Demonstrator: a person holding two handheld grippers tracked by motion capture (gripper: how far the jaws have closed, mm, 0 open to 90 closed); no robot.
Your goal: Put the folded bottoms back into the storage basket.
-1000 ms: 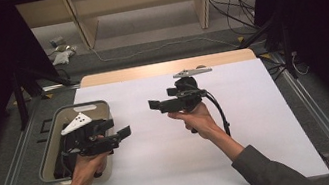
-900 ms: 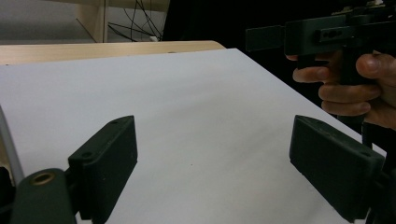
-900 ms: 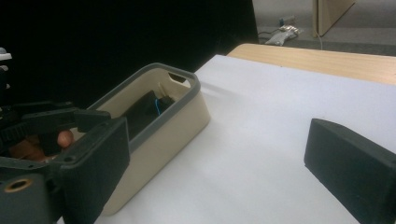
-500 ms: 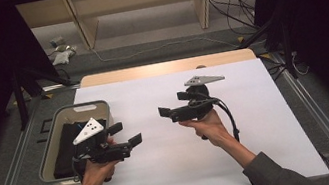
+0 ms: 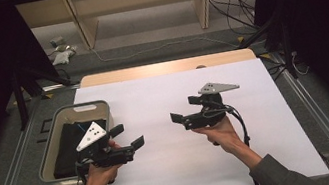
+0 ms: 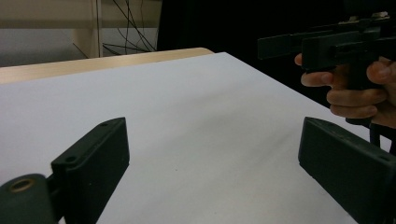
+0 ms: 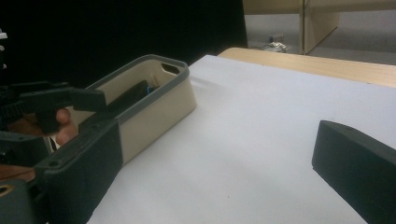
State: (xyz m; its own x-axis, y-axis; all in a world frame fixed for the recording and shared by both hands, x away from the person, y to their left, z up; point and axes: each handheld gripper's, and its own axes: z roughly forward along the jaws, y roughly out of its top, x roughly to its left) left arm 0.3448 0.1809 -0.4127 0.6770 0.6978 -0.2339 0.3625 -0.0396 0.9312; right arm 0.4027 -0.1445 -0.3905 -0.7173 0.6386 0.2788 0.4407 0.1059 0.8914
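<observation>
bin with the dark bundle sits at the table's left edge, just left of the left gripper | left gripper jaws apart, nothing in them | right gripper jaws apart, empty too, over bare white sheet | guessing nothing's out of the bin yet, all the work's left

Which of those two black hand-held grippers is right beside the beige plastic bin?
The left gripper, by the beige plastic bin; the right gripper is over the bare white sheet.
</observation>
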